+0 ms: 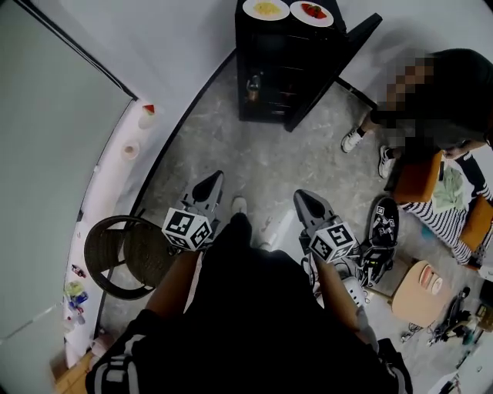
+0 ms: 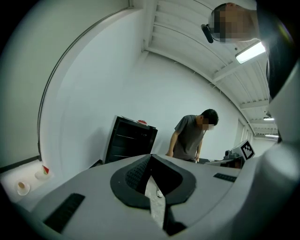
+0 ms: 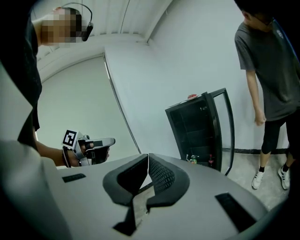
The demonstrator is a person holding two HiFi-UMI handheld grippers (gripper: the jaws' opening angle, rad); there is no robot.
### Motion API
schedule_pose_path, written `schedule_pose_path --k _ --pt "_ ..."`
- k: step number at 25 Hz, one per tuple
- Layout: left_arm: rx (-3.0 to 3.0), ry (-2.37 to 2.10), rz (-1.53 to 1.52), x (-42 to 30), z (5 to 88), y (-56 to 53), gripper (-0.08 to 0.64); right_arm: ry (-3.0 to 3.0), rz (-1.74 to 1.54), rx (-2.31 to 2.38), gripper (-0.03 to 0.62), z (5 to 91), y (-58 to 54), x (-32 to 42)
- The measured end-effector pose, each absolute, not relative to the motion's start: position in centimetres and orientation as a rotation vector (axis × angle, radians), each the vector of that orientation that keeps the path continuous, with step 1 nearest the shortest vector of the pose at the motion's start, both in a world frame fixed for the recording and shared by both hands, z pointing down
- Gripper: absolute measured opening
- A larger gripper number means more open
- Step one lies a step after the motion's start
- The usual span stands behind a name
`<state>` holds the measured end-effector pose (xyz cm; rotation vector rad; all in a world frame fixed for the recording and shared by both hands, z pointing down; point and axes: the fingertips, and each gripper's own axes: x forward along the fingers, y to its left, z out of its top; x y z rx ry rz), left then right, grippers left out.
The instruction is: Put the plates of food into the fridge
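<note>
I have both claws pinched fully together with nothing in them: the left gripper [image 1: 208, 187] is just left of centre in the head view, and the right gripper [image 1: 308, 204] is just right of centre. The yellow-food plate [image 1: 266, 9] and the red-food plate [image 1: 312, 13] rest side by side on top of the black fridge [image 1: 281, 73] at the top centre of the frame. Its door [image 1: 339, 65] stands open toward the right.
</note>
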<state>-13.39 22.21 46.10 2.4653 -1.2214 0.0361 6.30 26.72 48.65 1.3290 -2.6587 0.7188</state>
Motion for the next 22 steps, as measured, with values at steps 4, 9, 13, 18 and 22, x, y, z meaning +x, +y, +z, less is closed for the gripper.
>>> schedule_pose_path --k 4,9,13,18,22 --pt "2.477 -1.182 0.042 -14.8 46.4 17.8 0.021 -2.636 0.731 1.378 0.025 48.2 23.4 5.0" --pt "2.496 -1.146 0.041 -15.5 46.1 13.6 0.021 -2.61 0.743 1.46 0.025 47.9 20.9 4.7" --pt "2.497 -1.117 0.041 -14.8 46.0 12.0 0.021 -2.596 0.745 1.501 0.025 47.5 19.5 5.3" --pt "2.495 -1.103 0.057 -12.7 46.2 9.6 0.021 -2.638 0.751 1.486 0.025 47.3 16.4 6.7" --pt "2.492 -1.13 0.077 -11.1 46.0 7.0 0.021 -2.665 0.779 1.461 0.025 48.2 12.8 8.1"
